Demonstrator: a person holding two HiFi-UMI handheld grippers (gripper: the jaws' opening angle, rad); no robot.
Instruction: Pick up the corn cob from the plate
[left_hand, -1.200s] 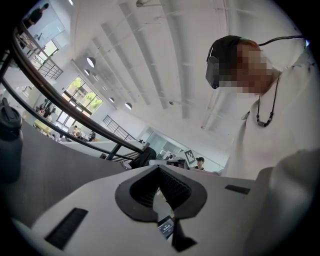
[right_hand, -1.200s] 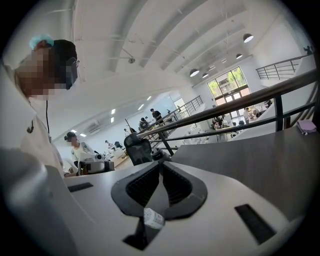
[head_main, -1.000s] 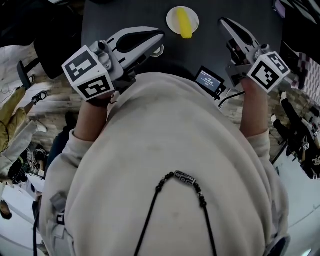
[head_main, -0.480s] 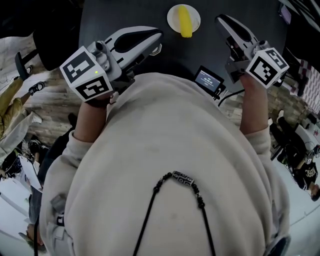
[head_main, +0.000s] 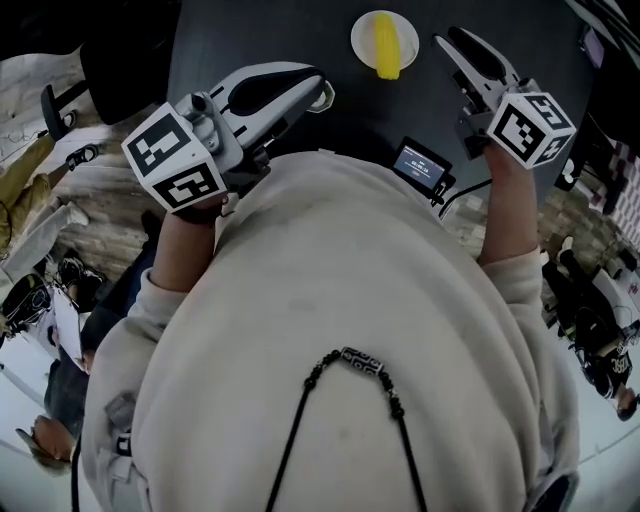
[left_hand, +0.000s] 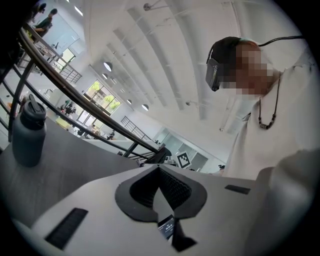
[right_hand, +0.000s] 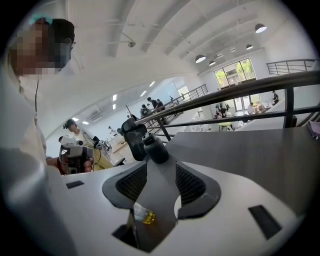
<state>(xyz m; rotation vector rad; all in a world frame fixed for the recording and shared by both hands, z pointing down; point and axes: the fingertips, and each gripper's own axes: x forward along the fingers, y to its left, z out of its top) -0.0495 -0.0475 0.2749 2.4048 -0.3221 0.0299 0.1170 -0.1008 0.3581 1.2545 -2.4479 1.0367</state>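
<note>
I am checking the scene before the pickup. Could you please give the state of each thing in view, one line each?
corn cob: lying on the plate, untouched.
plate: flat on the dark table, holding the corn cob.
left tongs: shut, empty.
right tongs: open, have just been opening, nothing between them.
bottle: upright, capped.
small screen: lit.
</note>
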